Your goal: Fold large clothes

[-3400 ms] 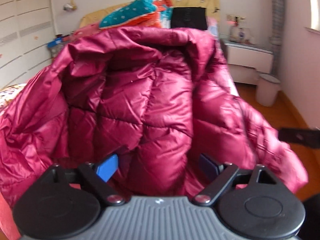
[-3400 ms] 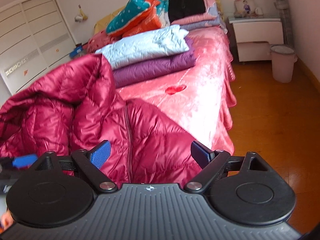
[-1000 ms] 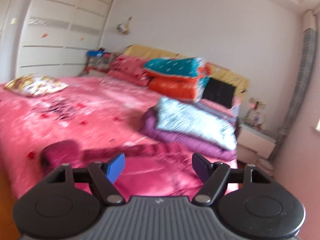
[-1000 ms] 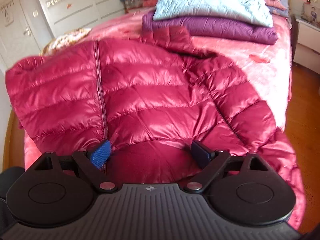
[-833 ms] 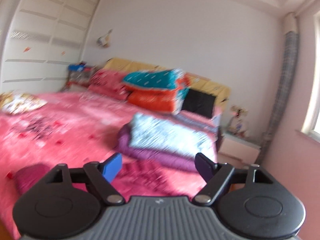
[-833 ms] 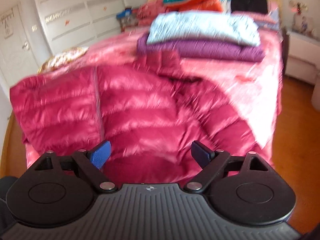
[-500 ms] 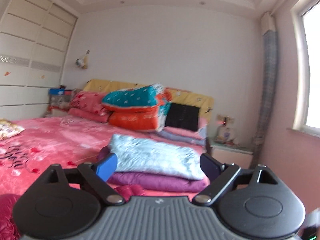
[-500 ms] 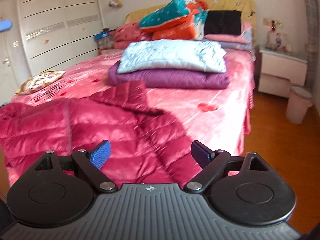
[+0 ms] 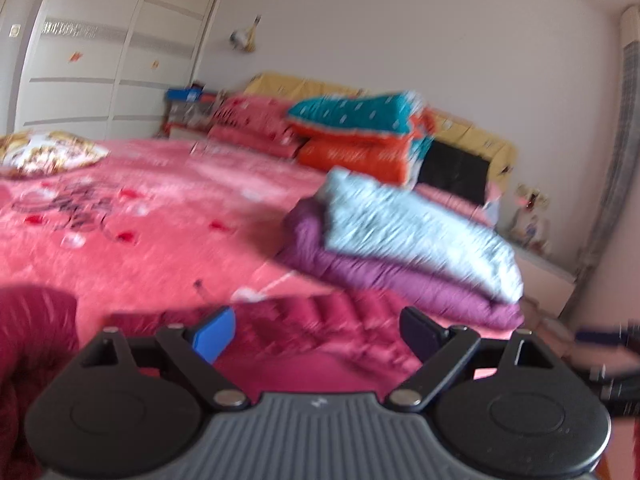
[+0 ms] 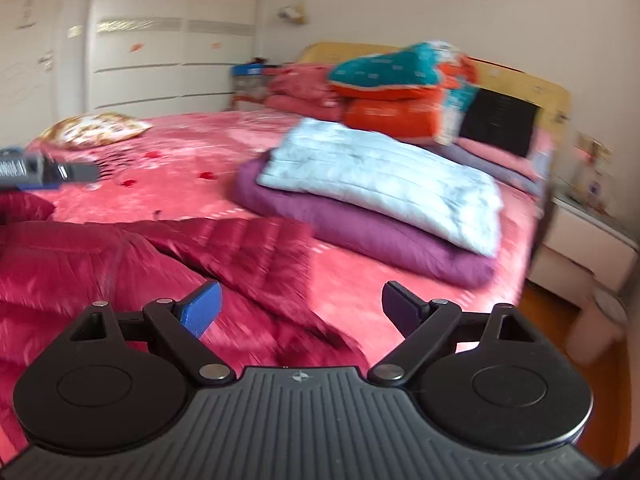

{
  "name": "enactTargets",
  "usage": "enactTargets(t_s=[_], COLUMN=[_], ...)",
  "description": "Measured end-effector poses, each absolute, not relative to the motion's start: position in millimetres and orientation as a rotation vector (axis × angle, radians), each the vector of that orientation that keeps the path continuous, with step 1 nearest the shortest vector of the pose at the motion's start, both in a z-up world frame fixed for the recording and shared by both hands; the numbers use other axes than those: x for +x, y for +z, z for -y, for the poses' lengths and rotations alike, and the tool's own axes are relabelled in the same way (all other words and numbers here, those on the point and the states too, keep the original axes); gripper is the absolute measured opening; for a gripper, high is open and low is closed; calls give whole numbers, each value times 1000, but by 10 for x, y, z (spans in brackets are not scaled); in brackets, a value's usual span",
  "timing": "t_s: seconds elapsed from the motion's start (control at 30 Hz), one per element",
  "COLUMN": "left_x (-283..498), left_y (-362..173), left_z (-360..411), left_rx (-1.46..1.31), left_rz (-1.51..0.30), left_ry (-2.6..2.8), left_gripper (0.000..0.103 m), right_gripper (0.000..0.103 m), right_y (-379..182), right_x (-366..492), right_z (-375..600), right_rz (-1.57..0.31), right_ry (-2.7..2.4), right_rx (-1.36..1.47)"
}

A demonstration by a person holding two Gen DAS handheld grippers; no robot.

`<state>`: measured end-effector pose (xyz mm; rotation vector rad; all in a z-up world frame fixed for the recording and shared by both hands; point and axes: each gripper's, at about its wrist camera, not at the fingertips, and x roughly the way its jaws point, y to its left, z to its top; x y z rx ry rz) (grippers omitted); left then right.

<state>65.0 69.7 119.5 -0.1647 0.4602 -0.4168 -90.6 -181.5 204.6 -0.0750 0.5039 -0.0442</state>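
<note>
Left wrist view shows the left gripper (image 9: pixel 316 334) with its fingers spread wide and nothing between them, low over the dark red puffer jacket (image 9: pixel 320 332) that lies flat on the near part of the pink bed (image 9: pixel 140 240). Right wrist view shows the right gripper (image 10: pixel 298 308) just as wide and empty, above the same jacket (image 10: pixel 140 276), one sleeve (image 10: pixel 256 248) angled out toward the stack of folded coats (image 10: pixel 380 200). Both pictures are blurred, so fine creases cannot be read.

The step in hand looks like reaching for a fresh hold to begin a fold. To do it well, each gripper should probably pinch one layer only, at a seam or hem where the slippery quilted shell bunches least, and both should lift together so the padding does not slide. Bringing the stray sleeve in over the body first seems wise.

For room: the bed's right edge (image 10: pixel 536 216) drops to the wooden floor (image 10: pixel 540 308), and the jacket's lower part seems to lie near that side, so a pull that way risks it slipping off. Open bedspread lies to the left, toward the patterned pillow (image 10: pixel 92 130); the folded stack hems in the far side
</note>
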Motion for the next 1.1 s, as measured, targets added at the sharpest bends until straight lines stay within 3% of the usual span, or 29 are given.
enactTargets(t_s=[0.23,0.83,0.9,0.97,1.03,1.07,1.1], left_x=[661,536,539,537,538,535,532], left_y=[681,502,501,505,514,520,519], left_z=[-835,-879,-882,-875,-866,-866,-871], left_rx=[-100,-78,-81,-78,-77,-79,-80], left_rz=[-574,-562,-564,-564,-561,-559,-558], left_ry=[-374,-394,-393,-393,-391,-391,-391], left_gripper=[90,89,89,89,90,90,90], right_gripper=[102,103,94,75,63,36,30], right_y=[1965,1330,1293,1231,1223,1251,1286], right_x=[1,1331,1382,1404,1379,1359,1326], right_z=[1505,307,300,303,262,288,292], right_rz=[-580,-830,-824,-830,-816,-797,-781], right_ry=[120,526,503,513,500,479,445], right_rx=[-50,-352,-337,-314,-311,-302,-289])
